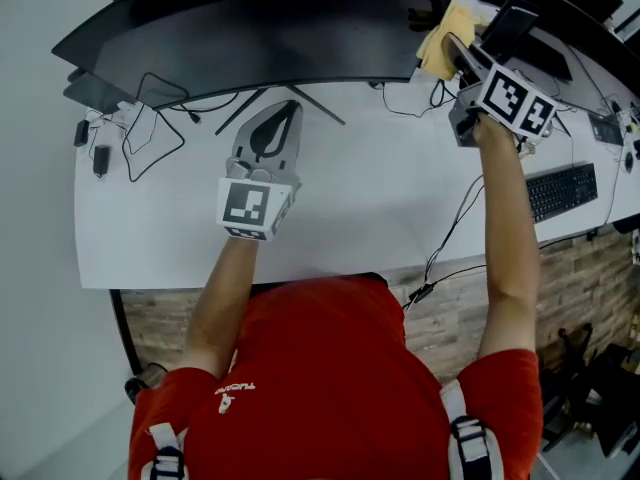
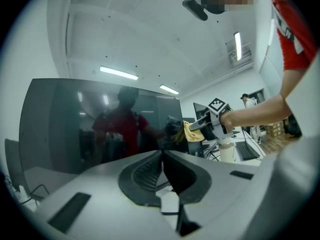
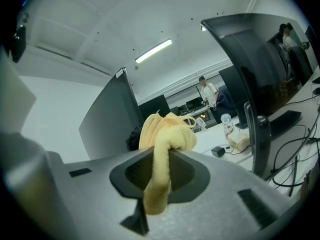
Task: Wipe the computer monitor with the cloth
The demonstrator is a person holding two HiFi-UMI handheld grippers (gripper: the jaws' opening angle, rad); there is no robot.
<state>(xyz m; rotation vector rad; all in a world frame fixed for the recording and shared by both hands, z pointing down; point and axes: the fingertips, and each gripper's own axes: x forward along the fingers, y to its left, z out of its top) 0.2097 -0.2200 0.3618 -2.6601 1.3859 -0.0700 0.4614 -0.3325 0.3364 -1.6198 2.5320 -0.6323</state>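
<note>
1. Cloth [image 3: 167,134]: yellow and bunched, clamped between the fingers [image 3: 132,174] of the right gripper [image 1: 462,53]. One end hangs down past them.
2. Location: the cloth is held up at the right end of the monitor [image 1: 250,28], a dark curved screen at the back of the white counter [image 1: 380,198].
3. Left gripper [image 1: 280,118]: fingers are pressed together with nothing between them. It sits low over the counter, in front of the monitor.
4. Keyboard [image 1: 560,190]: lies further right, well apart from both grippers.

cloth [image 3: 167,129] yel | monitor [image 1: 250,38] blk | desk [image 1: 380,198] wht | shirt [image 1: 330,368] red | keyboard [image 1: 560,190] blk
</note>
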